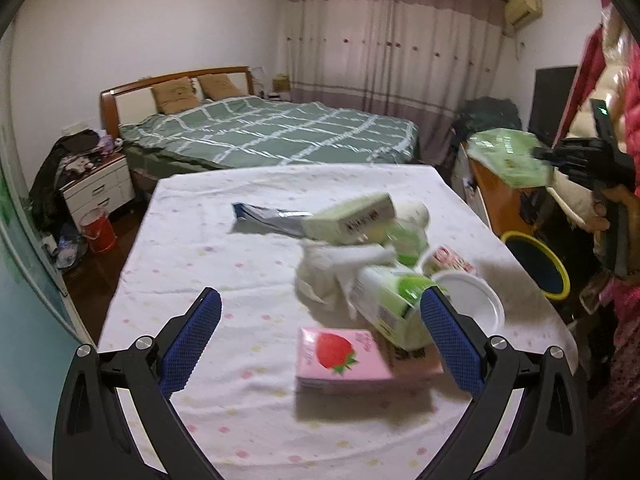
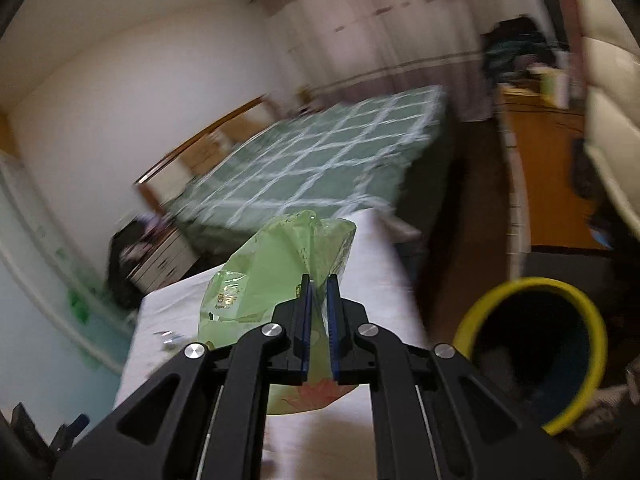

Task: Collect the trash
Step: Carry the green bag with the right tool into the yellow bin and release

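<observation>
A heap of trash lies on the white-clothed table [image 1: 224,248]: a pink strawberry carton [image 1: 340,356], a green and white carton [image 1: 394,304], crumpled tissue [image 1: 332,276], a pale box [image 1: 352,216], a blue wrapper [image 1: 264,216], a white bowl [image 1: 476,300]. My left gripper [image 1: 320,320] stands open just above the pink carton, one finger by the green carton. My right gripper [image 2: 319,284] is shut on a green plastic bag [image 2: 272,264], held in the air beside the table. In the left wrist view the same green plastic bag [image 1: 508,152] hangs at the far right. The yellow-rimmed bin [image 2: 536,356] stands on the floor, lower right.
A bed [image 1: 272,132] with a green checked cover lies beyond the table. A white nightstand [image 1: 100,188] and a red bucket [image 1: 98,228] stand at the left. An orange cabinet [image 2: 548,160] is at the right, behind the yellow-rimmed bin [image 1: 536,264]. A person's hand [image 1: 600,216] holds the right gripper.
</observation>
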